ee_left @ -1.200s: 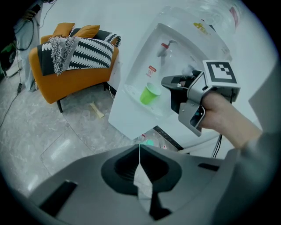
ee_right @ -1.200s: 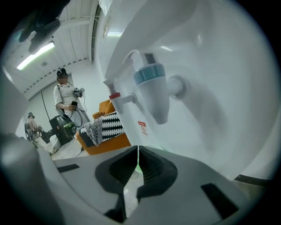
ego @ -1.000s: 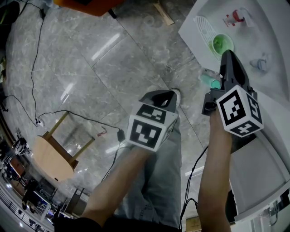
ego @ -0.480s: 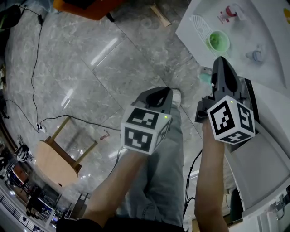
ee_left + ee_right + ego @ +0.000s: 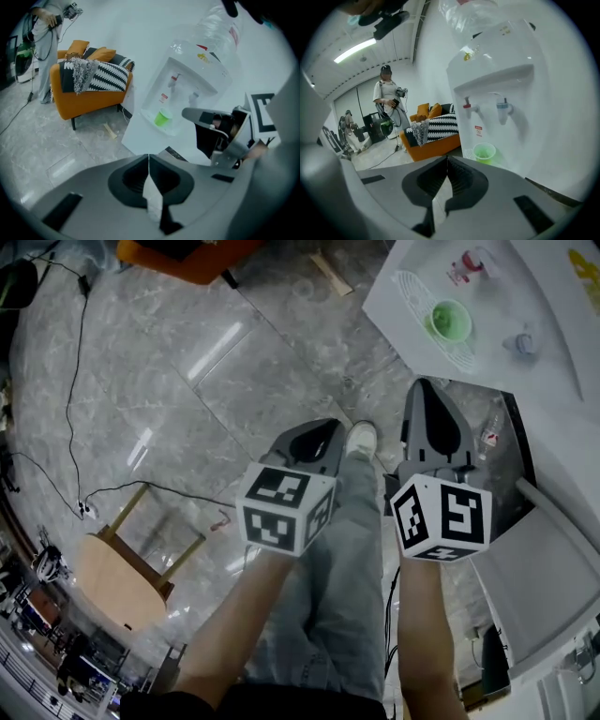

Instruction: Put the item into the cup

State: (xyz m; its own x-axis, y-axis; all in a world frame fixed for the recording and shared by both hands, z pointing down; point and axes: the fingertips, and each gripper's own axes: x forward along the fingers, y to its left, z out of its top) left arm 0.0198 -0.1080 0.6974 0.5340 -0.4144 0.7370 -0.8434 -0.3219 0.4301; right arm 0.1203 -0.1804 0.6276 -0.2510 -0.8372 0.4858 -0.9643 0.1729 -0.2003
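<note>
Left tool: your left tool (image 5: 149,155) is clenched, its jaws meeting at the tips with nothing between them; you hold it out over the floor (image 5: 187,381), above your leg.
Right tool: your right tool (image 5: 447,157) is clenched too and carries nothing; it sits just right of the left one and points toward the water dispenser (image 5: 497,61).
Cup: the green cup (image 5: 448,320) stands upright on the dispenser's drip tray (image 5: 412,292), below the red tap (image 5: 468,107) and the blue tap (image 5: 502,108), well apart from both tools.
Item: no view lets you make out the item; the inside of the cup shows only green, so you cannot tell whether anything lies in it.
Far left: an orange sofa (image 5: 89,89) with striped cushions stands beyond the dispenser.
Near left: a wooden stool (image 5: 112,559) stands on the floor beside a thin cable (image 5: 70,381).
</note>
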